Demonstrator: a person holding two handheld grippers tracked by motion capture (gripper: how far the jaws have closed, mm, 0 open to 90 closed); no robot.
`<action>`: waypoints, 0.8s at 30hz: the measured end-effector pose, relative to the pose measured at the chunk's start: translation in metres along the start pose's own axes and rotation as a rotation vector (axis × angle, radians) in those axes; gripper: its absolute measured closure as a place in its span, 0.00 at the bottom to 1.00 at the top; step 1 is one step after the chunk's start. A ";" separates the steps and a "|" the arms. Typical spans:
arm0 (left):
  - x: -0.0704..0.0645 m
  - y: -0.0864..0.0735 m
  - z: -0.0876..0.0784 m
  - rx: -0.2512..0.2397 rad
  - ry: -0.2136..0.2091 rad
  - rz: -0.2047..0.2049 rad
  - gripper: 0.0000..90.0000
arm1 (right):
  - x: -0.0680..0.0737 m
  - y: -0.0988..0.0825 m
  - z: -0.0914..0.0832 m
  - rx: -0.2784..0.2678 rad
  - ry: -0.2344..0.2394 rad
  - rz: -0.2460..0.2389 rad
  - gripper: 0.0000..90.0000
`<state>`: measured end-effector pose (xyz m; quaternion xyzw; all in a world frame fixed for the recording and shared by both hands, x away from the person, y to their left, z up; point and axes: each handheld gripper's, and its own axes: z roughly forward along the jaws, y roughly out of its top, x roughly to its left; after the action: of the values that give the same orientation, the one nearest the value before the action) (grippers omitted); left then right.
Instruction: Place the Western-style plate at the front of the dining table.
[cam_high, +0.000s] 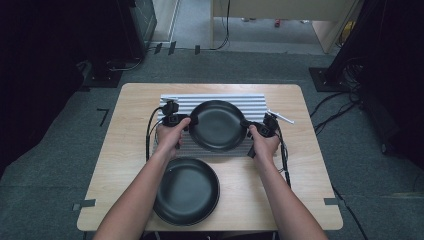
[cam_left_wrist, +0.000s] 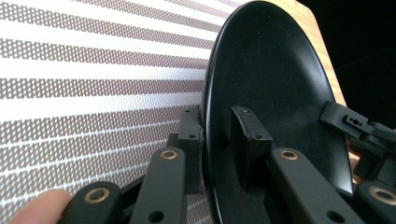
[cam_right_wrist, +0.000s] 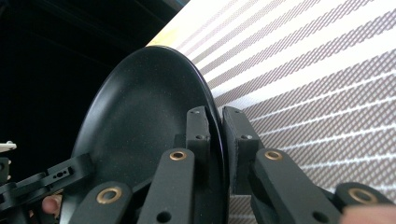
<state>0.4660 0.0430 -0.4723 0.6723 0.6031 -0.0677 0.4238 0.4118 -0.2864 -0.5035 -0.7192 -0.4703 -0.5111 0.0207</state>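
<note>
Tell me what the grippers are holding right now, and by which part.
Both hold the far black plate above the striped mat: the left gripper clamps its left rim, the right gripper its right rim. The near black plate lies untouched.

This looks like a lab or recording studio rather than a kitchen. A small wooden desk (cam_high: 125, 150) stands alone on grey carpet (cam_high: 50, 165), with tape marks (cam_high: 103, 116) by it. Black curtains (cam_high: 40, 60) hang at both sides, and cables (cam_high: 335, 107) trail past stand bases beyond the desk's far corners.
</note>
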 end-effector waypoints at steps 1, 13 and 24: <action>0.001 0.002 0.002 0.004 -0.003 0.000 0.83 | -0.001 0.001 0.001 -0.004 0.000 0.001 0.91; 0.010 0.015 0.028 0.045 0.022 -0.011 0.82 | -0.009 0.009 0.021 -0.044 -0.056 0.002 0.91; 0.019 0.014 0.040 0.053 0.016 -0.027 0.82 | -0.016 0.006 0.030 -0.077 -0.094 -0.026 0.90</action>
<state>0.5000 0.0324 -0.5025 0.6756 0.6136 -0.0842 0.3999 0.4368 -0.2845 -0.5269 -0.7364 -0.4602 -0.4946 -0.0356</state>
